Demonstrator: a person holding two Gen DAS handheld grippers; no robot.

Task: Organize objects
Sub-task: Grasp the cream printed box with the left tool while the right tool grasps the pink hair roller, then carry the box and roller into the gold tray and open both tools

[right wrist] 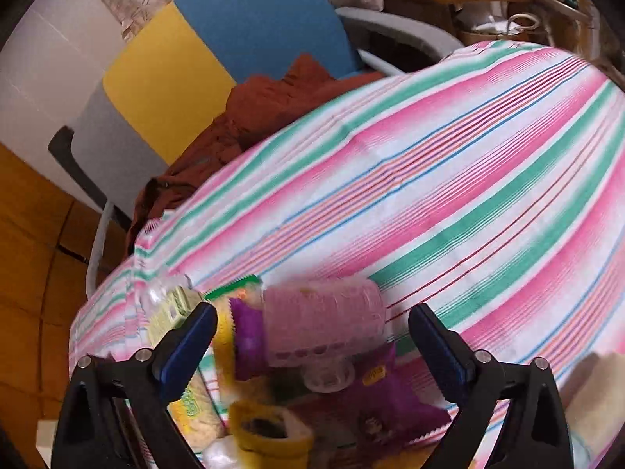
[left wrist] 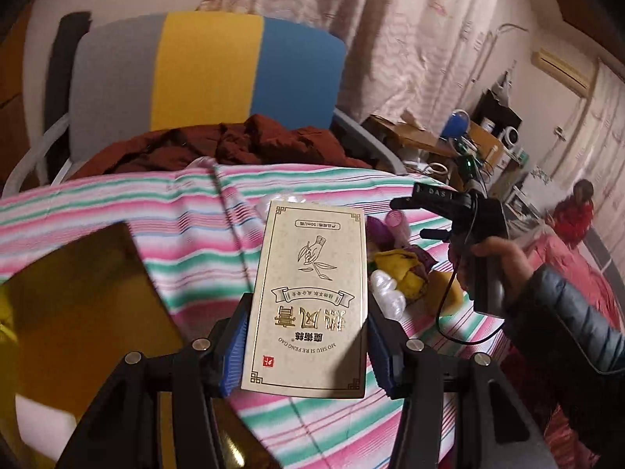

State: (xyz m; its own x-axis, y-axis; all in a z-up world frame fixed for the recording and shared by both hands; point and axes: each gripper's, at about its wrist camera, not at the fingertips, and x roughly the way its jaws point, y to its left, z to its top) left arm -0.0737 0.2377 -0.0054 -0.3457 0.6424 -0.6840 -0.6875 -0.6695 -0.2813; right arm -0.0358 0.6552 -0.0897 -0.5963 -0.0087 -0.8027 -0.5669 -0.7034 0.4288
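Left gripper (left wrist: 306, 342) fingers clamp flat cream carton (left wrist: 308, 297); right gripper (right wrist: 312, 346) fingers spread over ribbed pink roller (right wrist: 324, 324), striped cloth (right wrist: 449, 179).

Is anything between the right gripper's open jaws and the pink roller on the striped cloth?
Nothing visible. The right gripper is open, and the pink roller lies between and just beyond its jaws, resting on purple packets. The view is blurred.
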